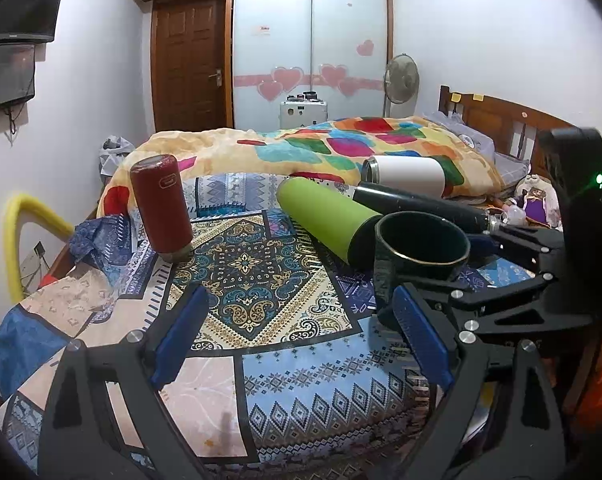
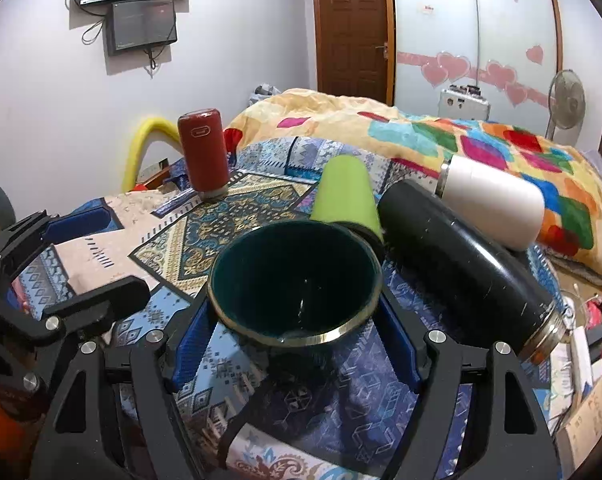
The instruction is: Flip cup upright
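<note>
Right gripper (image 2: 297,312) clamped on dark green mug (image 2: 297,280), mouth up, steadying it on patterned bedspread (image 2: 241,220). Left gripper (image 1: 301,336) spread wide, empty, standing by.

The dark green cup (image 2: 297,284) with a thin gold rim sits mouth-up between the blue pads of the right claw (image 2: 297,332), its handle toward the camera, on the patterned bedspread.
</note>
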Demonstrator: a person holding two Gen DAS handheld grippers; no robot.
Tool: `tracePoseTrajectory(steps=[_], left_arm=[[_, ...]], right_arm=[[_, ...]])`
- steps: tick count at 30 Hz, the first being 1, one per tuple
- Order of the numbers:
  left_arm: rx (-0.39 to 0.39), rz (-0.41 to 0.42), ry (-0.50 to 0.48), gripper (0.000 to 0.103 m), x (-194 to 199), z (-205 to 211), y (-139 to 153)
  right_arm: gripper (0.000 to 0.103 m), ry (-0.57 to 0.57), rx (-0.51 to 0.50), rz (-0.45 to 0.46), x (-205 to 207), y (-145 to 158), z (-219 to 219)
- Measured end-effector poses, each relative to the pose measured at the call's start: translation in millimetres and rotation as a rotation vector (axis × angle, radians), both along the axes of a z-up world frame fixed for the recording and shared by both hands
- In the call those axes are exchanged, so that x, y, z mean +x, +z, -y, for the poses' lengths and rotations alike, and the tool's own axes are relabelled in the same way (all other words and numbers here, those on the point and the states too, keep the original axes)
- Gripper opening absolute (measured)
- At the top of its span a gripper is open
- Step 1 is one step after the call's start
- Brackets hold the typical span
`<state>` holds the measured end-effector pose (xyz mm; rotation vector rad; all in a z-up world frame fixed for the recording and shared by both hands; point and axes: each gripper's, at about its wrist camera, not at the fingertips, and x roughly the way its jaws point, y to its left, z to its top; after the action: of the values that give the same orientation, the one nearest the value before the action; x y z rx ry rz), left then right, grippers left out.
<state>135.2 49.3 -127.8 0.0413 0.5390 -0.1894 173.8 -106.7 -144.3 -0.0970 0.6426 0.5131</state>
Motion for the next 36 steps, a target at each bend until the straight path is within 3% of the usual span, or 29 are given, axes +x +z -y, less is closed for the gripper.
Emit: tracePoseTrajectory(steps=[5,15,21,28,31,36], left_arm=[[-0.017,0.029,0.006,0.094,-13,4,16],[-0.047,0.207,0.042,0.094,-72,25,77],[-0.031,0.316,0.093,0.097,-110,39,106],[-0.025,0.367,0.126,0.101,-138,48,117],[-0.018,0.386,0.139,0.103,-147,51,120],[-0.013,0.399,0.152,0.103,-156,52,122]], right_arm=[[0.073,-0.016,0.016,0.027,-17,11,12],[0.074,-0.111,0.122,0.254,-86,83,60],[0.083,-0.154,0.202,0.363,-124,112,75],[0.086,-0.19,0.228,0.405,-142,118,81],[0.102,-0.209,0.234,0.421,-147,115,82],[0.103,-0.227,0.225,0.439,-157,115,83]])
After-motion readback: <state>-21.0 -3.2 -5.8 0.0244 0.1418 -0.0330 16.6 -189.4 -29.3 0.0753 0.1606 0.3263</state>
